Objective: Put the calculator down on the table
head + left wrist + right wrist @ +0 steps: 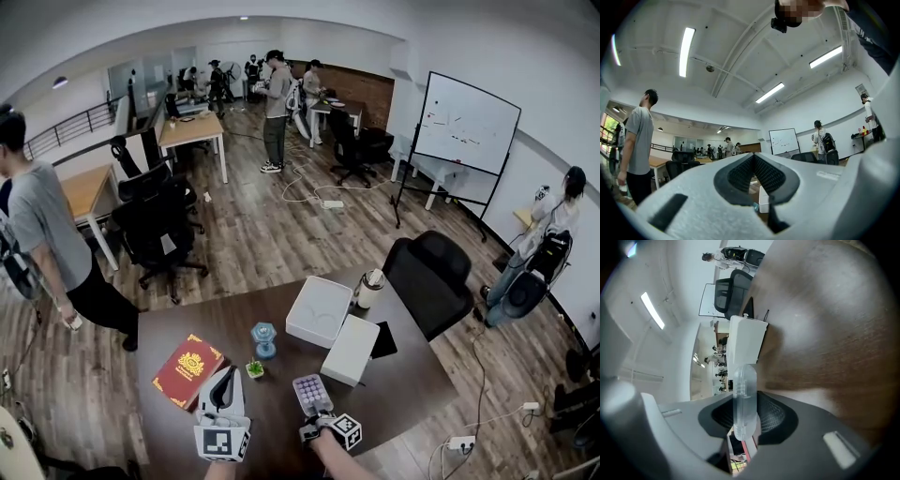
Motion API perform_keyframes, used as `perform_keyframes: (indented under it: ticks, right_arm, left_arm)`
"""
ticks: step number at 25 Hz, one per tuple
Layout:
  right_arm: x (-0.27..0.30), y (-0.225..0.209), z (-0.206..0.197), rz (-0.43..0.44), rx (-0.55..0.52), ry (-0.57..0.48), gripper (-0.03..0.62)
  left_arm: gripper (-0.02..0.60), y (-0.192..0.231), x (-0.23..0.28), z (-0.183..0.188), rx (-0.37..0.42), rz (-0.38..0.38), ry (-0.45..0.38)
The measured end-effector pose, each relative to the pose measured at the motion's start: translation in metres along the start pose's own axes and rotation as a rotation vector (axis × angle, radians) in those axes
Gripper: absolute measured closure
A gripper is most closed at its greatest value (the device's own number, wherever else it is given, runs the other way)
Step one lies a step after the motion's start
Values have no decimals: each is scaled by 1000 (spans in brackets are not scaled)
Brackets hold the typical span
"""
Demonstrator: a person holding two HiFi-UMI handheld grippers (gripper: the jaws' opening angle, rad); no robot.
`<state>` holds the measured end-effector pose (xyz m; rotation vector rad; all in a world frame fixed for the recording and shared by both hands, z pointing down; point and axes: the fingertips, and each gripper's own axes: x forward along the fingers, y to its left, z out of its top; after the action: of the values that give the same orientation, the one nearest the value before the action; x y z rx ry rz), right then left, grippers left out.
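Observation:
The calculator (311,394) is pale lilac with rows of round keys and sits low over the near part of the brown table (403,384). My right gripper (316,418) is shut on its near end. In the right gripper view the calculator (745,380) shows edge-on as a thin translucent slab pinched between the dark pads (769,414), with the wood surface close beside it. My left gripper (226,375) rests to the left, its jaws together and nothing in them. In the left gripper view its pads (740,173) meet at the tips and point out level over the room.
On the table are a red book (187,368), a small potted plant (255,368), a blue ornament (263,338), two white boxes (320,310) (351,349), a black flat item (386,339) and a lidded cup (370,288). A black office chair (431,277) stands at the far right edge. A person (47,244) walks at left.

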<state>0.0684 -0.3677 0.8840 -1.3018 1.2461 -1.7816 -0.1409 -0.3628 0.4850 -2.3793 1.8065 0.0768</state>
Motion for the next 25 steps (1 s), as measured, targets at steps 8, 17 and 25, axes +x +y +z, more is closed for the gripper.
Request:
perform_keyframes:
  ticks: [8, 17, 25]
  right_arm:
    - [15, -19, -8, -38, -43, 26, 480]
    - [20, -45, -8, -79, -17, 17, 479]
    - [19, -38, -16, -107, -12, 34, 474]
  left_arm:
    - [586, 7, 1, 0, 0, 10, 10]
    - [586, 7, 0, -7, -4, 23, 15]
    - [586, 9, -5, -8, -21, 40, 24]
